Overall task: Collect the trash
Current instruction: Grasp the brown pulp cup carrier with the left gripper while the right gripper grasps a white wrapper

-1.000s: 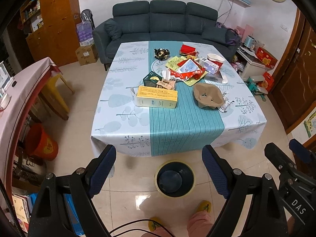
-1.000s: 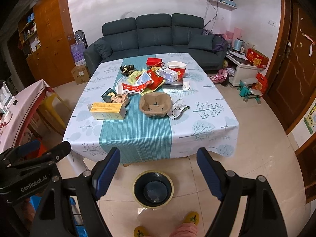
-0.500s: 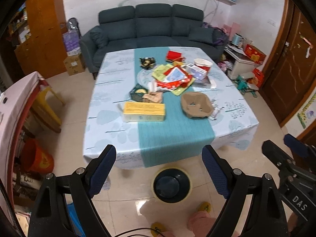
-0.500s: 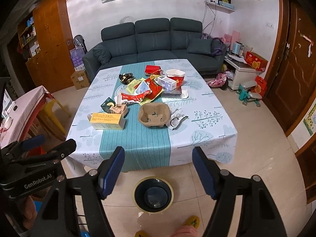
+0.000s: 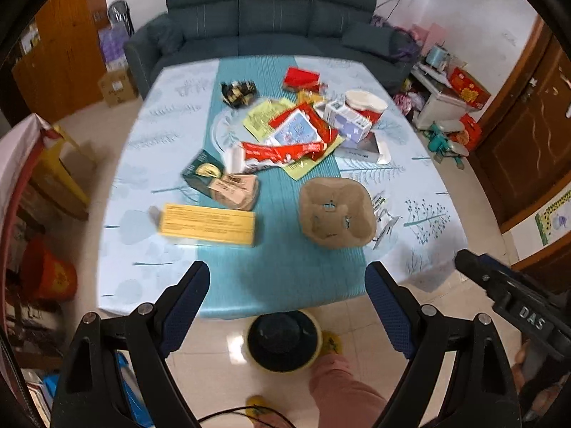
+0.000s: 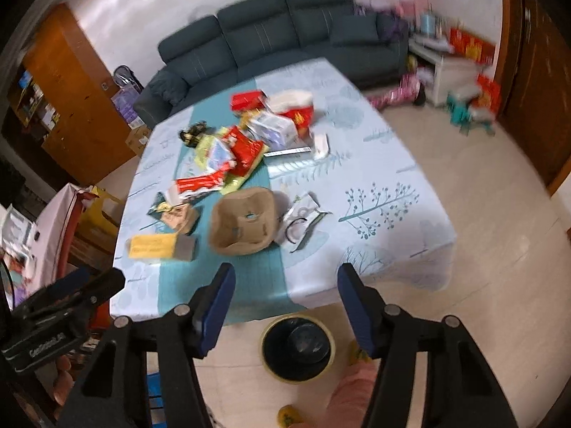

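Trash litters the clothed table [image 5: 150, 249] [image 6: 392, 221]: a yellow box [image 5: 207, 224] [image 6: 153, 246], a brown pulp cup tray [image 5: 337, 212] [image 6: 246, 226], red wrappers [image 5: 285, 149] [image 6: 242, 149] and a red-and-white paper bowl [image 5: 365, 103] [image 6: 296, 105]. A black bin with a yellow rim [image 5: 283, 340] [image 6: 298, 346] stands on the floor at the table's near edge. My left gripper [image 5: 287, 292] is open and empty, above that edge. My right gripper [image 6: 285, 296] holds nothing; its jaws are closing.
A dark sofa [image 5: 271, 21] [image 6: 278, 35] stands behind the table. Wooden cabinets [image 5: 60, 53] and a side table [image 5: 14, 164] are at the left, a wooden door [image 5: 528, 135] at the right. The person's pink-clad leg [image 5: 339, 388] and yellow slipper [image 6: 289, 415] are beside the bin.
Both grippers have moved toward the table, which looks larger and nearer. The right gripper's jaws have narrowed and its view has tilted. The left jaws stay wide.
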The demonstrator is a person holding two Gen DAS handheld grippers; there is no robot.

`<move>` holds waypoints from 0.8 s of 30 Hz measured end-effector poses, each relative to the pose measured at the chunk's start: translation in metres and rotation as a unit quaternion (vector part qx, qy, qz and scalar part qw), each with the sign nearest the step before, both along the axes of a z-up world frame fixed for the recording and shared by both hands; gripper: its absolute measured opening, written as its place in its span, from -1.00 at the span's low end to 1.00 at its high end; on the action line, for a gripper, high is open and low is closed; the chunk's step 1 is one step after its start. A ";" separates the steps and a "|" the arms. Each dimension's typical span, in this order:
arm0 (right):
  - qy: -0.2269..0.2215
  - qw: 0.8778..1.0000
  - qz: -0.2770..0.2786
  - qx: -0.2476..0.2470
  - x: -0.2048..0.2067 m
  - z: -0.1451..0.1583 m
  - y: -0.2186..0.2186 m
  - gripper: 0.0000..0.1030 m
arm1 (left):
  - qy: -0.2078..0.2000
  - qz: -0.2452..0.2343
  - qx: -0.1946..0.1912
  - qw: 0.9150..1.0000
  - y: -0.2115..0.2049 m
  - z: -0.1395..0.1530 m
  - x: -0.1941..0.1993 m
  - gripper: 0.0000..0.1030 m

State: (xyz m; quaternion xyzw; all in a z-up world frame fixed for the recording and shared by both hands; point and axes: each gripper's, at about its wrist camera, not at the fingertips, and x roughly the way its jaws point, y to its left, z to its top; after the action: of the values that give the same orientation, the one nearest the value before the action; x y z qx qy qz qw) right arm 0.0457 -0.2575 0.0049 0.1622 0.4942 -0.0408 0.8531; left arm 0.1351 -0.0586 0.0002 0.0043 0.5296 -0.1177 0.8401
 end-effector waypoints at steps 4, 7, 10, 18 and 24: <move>0.053 0.997 -0.003 0.056 0.042 -0.046 -0.031 0.11 | 0.038 0.021 0.000 0.999 -0.021 -0.027 0.031 0.70; 0.093 0.992 0.018 0.083 0.071 -0.078 -0.040 -0.01 | 0.059 0.033 0.003 0.998 -0.035 -0.049 0.052 0.70; 0.127 0.983 0.027 0.129 0.094 -0.105 -0.047 -0.01 | 0.071 0.041 0.000 0.997 -0.043 -0.063 0.067 0.70; 0.185 0.954 0.017 0.235 0.132 -0.146 -0.056 0.00 | 0.124 0.111 -0.002 0.986 -0.035 -0.110 0.097 0.64; 0.200 0.955 0.023 0.218 0.163 -0.151 -0.050 -0.01 | 0.144 0.132 -0.008 0.981 -0.036 -0.128 0.105 0.46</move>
State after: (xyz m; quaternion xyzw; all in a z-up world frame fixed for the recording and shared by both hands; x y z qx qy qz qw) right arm 0.2092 -0.3079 -0.1457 0.3208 0.6551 0.0562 0.6818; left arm 0.2396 -0.0947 -0.1280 -0.0893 0.6403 -0.0096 0.7628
